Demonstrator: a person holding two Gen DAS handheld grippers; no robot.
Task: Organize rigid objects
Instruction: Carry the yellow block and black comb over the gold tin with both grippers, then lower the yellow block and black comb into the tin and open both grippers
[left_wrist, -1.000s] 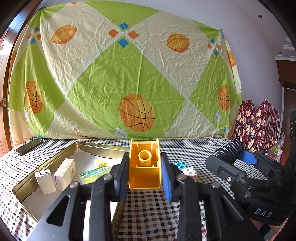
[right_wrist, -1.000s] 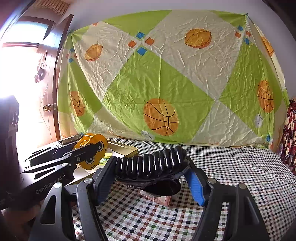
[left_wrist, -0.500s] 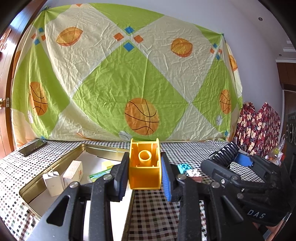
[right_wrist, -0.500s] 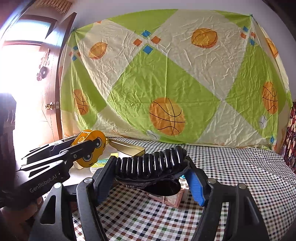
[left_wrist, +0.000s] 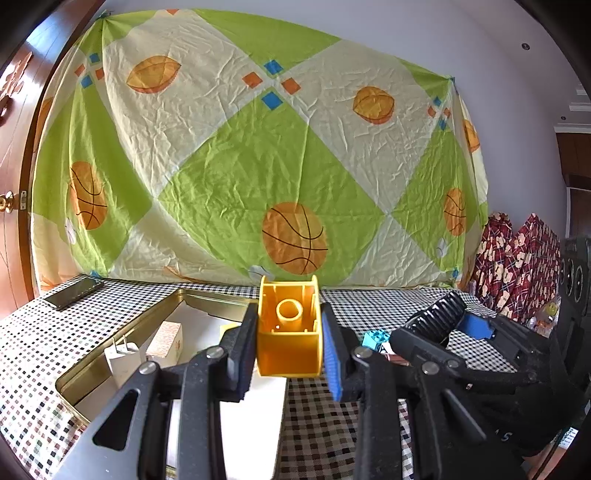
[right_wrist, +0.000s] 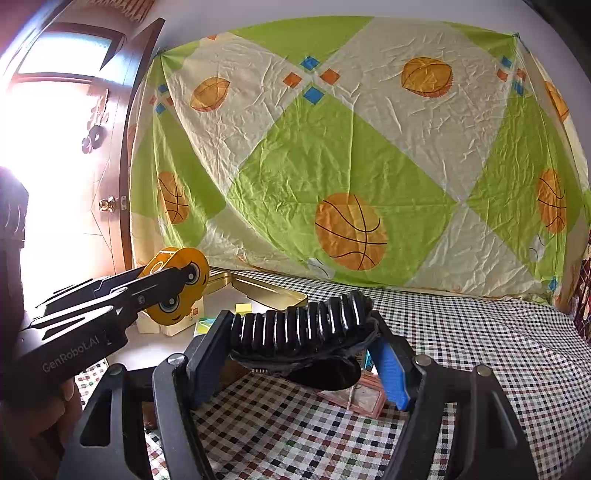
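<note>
Checkered tablecloth (left_wrist: 332, 424) carries an open metal tin (left_wrist: 110, 354) at ten o'clock of the left gripper (left_wrist: 289, 354), clenched on a yellow block (left_wrist: 288, 350) and nearer it than the right gripper (right_wrist: 303, 354), which is grasping a black ribbed clip (right_wrist: 299, 326).

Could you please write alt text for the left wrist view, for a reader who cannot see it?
The left gripper holds a yellow plastic block, hollow side toward the camera, over a gold metal tin on a checkered tablecloth. The right gripper beside it clamps a black ribbed hair clip; a basketball-print sheet hangs behind.
</note>
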